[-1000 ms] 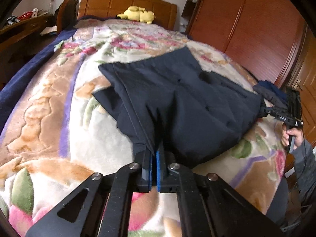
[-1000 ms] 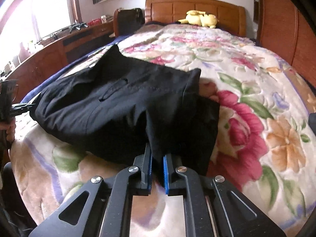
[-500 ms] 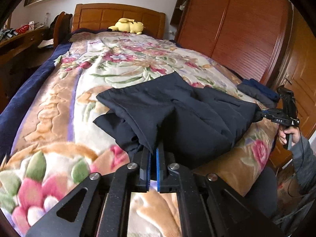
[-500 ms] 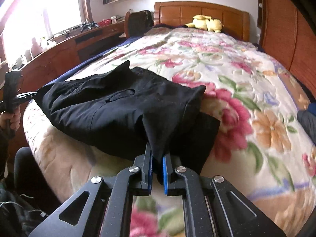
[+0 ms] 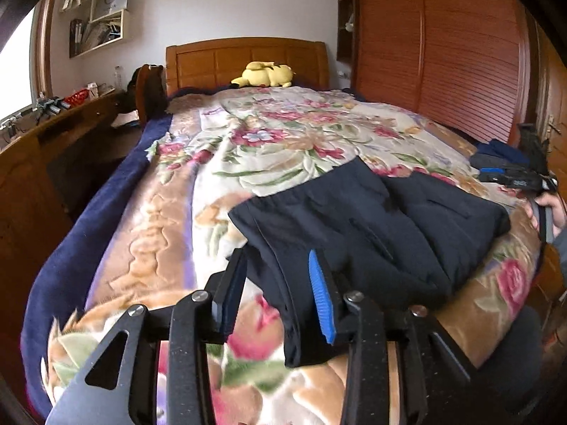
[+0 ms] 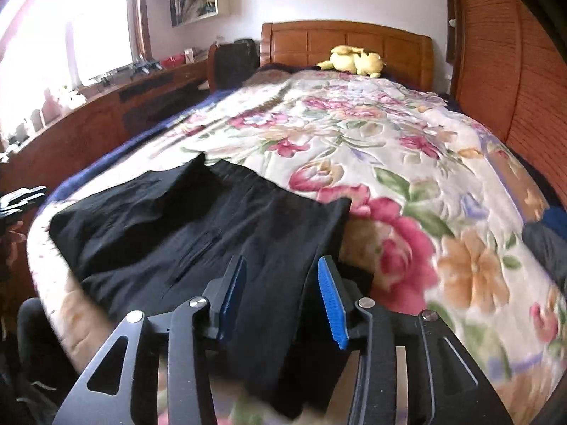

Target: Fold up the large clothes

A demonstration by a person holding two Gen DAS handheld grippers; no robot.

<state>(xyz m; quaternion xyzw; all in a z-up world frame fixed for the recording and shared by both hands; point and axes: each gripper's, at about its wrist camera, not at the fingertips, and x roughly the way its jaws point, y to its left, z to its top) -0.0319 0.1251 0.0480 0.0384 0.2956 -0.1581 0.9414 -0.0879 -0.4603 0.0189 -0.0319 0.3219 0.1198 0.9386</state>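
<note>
- Lay near the foot of the bed [image 5: 117, 233], on the floral blanket [image 5: 283, 141]: a dark garment [image 5: 372, 223], folded into a loose, several-layer stack, one strip trailing toward the left gripper [image 5: 280, 294].
- Judged soft and limp, light enough to lift yet bulky; likely to sag and slide out of shape unless taken at a corner or along a folded edge through all layers.
- Left gripper jaws opening, cloth between the blue pads [image 5: 320, 301] but not pinched.
- Right gripper [image 6: 281, 299] likewise opening over a hanging fold, pads clear of the fabric.
- Could not tell the garment's type, nor the layer count.
- Cut off at the frame edge: hand [image 5: 547, 212] on the right handle, and a second dark pile [image 5: 496, 154].
- Blurred: bottom hem in the right wrist view.
</note>
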